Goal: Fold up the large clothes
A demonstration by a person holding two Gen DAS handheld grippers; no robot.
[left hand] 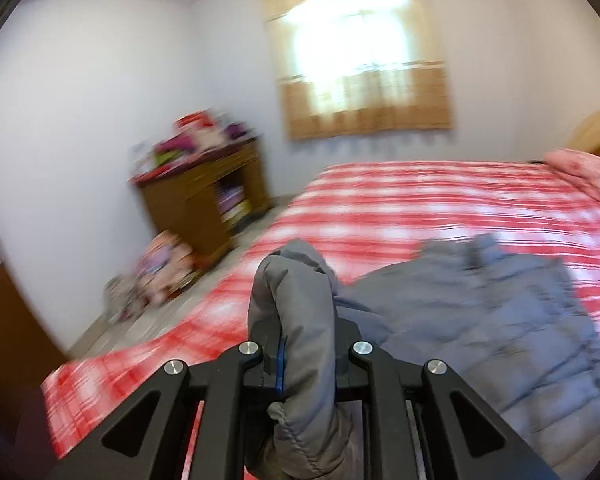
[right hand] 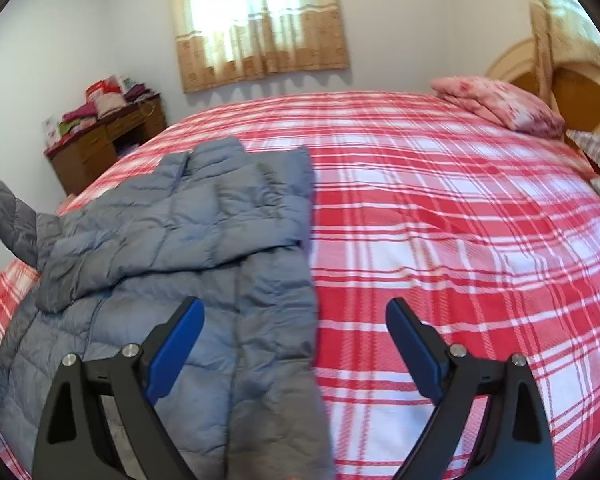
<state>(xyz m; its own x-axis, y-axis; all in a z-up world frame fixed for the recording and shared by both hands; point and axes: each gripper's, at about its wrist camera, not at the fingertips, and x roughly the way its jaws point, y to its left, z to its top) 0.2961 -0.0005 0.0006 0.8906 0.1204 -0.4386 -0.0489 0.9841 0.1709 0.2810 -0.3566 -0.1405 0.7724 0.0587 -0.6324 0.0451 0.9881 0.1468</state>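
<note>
A grey quilted puffer jacket (right hand: 188, 240) lies spread on the left part of a bed with a red and white plaid cover (right hand: 440, 220). My left gripper (left hand: 306, 356) is shut on one sleeve of the jacket (left hand: 296, 304); the sleeve loops up over the fingers and hangs raised above the bed. In the right wrist view that lifted sleeve (right hand: 8, 208) shows at the far left edge. My right gripper (right hand: 296, 344) hovers open over the jacket's near right edge, with nothing between its blue pads (right hand: 176, 344).
A pink floral pillow (right hand: 504, 104) lies at the head of the bed by a wooden headboard (right hand: 580, 88). A brown wooden desk (right hand: 104, 140) piled with folded cloth stands by the far wall under a curtained window (right hand: 260, 20). Toys (left hand: 160, 272) lie on the floor.
</note>
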